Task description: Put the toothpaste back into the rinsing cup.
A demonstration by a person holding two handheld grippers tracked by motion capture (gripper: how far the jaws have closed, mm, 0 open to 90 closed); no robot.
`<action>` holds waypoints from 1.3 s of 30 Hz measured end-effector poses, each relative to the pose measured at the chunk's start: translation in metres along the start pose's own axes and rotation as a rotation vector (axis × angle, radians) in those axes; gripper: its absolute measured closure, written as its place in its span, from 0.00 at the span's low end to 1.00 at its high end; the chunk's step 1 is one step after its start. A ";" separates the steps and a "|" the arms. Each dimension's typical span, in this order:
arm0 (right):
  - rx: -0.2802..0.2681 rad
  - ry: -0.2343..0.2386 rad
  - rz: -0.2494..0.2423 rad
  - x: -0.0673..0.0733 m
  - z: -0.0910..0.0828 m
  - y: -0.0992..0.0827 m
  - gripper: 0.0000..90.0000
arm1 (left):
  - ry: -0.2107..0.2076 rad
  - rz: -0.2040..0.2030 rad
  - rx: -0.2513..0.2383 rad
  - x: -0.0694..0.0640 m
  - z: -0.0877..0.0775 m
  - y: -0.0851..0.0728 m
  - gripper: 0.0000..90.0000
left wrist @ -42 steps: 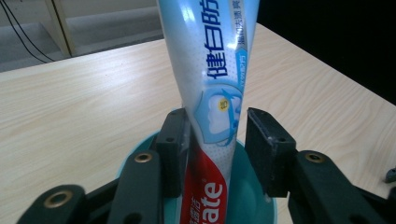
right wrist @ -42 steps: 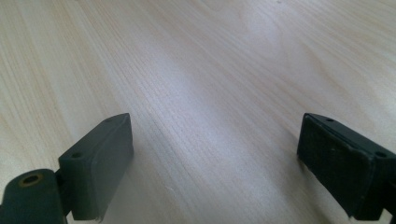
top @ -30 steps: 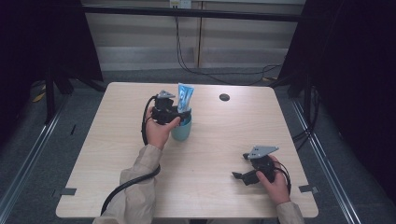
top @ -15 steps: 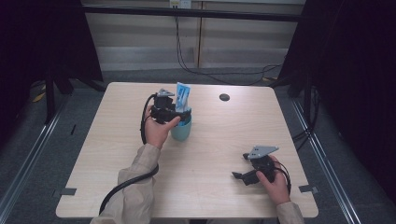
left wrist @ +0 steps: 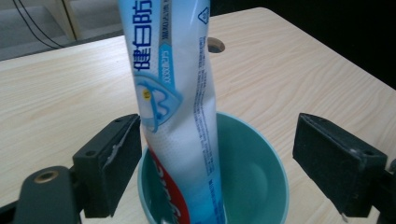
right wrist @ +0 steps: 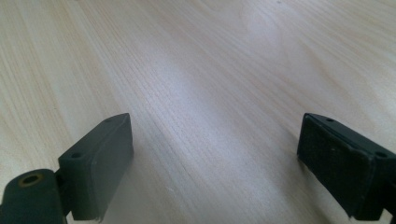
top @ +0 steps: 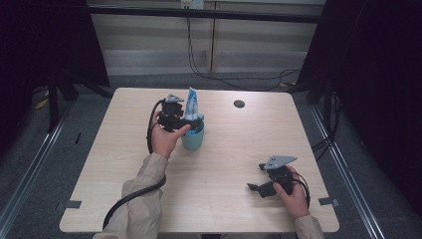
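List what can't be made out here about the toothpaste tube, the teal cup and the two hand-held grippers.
- Toothpaste tube: its top is cut off by the upper edge of the left gripper view; its lower end is hidden inside the teal cup.
- Cup's near rim: cut off by that view's bottom edge.
- Tube's print: too small in the high view.
- Right hand-held gripper: jaws too small in the high view to read their gap.
- Left hand-held gripper: contact with the tube unclear.

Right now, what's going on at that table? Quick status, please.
Left tool open, straddling the teal cup. Toothpaste tube standing in the cup, leaning on its rim. Right tool open, low over bare table. Nothing in the way.
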State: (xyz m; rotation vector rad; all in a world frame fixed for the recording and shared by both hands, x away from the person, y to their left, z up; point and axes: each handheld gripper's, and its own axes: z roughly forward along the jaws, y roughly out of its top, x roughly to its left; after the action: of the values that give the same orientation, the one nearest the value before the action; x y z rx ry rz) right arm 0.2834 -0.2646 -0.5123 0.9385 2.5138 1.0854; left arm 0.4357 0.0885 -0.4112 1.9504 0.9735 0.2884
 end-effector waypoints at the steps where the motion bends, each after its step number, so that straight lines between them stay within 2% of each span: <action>1: 0.000 0.000 0.000 0.000 0.000 0.000 0.11 | 0.002 -0.002 -0.007 0.000 -0.001 0.000 0.17; 9: 0.000 0.000 0.000 0.000 0.000 0.000 0.11 | 0.008 -0.003 -0.020 0.002 -0.008 0.001 0.16; 14: 0.000 -0.001 0.000 0.000 0.000 0.000 0.11 | -0.003 -0.004 -0.007 0.004 -0.012 -0.002 0.16; 18: 0.000 -0.001 0.000 0.000 0.000 0.000 0.11 | -0.017 -0.028 -0.013 0.007 -0.017 -0.007 0.16; 25: 0.000 -0.001 0.002 0.000 0.000 0.000 0.11 | -0.029 -0.047 -0.019 0.009 -0.027 -0.010 0.16; 39: 0.000 -0.001 0.002 0.000 0.000 0.000 0.11 | -0.039 -0.046 -0.009 0.012 -0.039 -0.023 0.16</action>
State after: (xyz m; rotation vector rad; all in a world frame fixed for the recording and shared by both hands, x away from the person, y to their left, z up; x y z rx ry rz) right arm 0.2834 -0.2643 -0.5123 0.9417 2.5124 1.0856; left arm 0.4101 0.1283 -0.4100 1.9157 0.9893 0.2275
